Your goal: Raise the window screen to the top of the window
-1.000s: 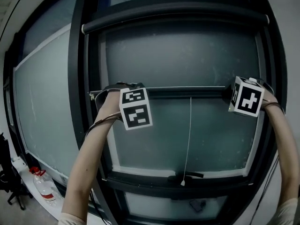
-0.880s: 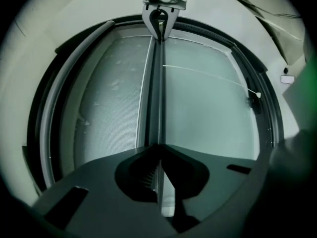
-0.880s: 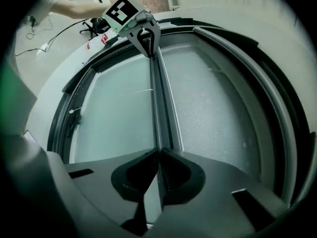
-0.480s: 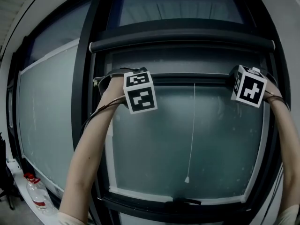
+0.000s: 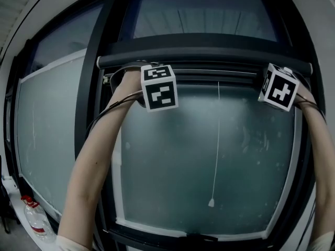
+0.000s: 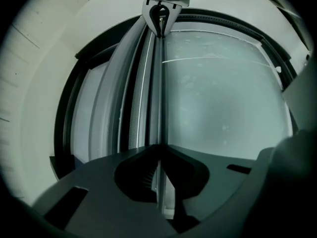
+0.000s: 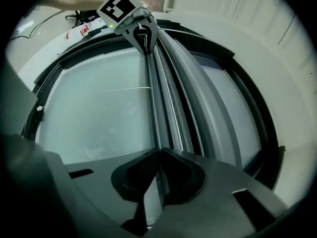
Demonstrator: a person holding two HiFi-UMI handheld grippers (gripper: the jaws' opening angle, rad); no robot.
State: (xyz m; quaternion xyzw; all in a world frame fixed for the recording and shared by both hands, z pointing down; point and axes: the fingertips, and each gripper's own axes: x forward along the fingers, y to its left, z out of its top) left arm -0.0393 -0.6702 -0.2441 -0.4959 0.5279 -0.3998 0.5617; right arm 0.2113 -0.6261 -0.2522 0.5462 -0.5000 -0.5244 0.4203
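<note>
The window screen's thin bottom bar [image 5: 209, 73] lies level just under the dark roller housing [image 5: 204, 53] at the window's top. My left gripper [image 5: 116, 76] is shut on the bar's left end, its marker cube to the right of the wrist. My right gripper [image 5: 263, 83] is shut on the right end. In the left gripper view the jaws [image 6: 159, 155] pinch the bar's edge [image 6: 157, 93], and the other gripper [image 6: 161, 15] shows at the far end. The right gripper view shows the same: jaws [image 7: 159, 155] closed on the bar [image 7: 153, 98].
A white pull cord [image 5: 216, 150] with a small weight hangs down the bare frosted pane. The dark window frame [image 5: 91, 140] rises at the left, with a neighbouring pane [image 5: 47, 129] beyond it. A water bottle [image 5: 32, 216] stands on the floor at lower left.
Both grippers have risen together with the bar, from about mid-window to just below the roller housing. More frosted glass shows beneath it.
</note>
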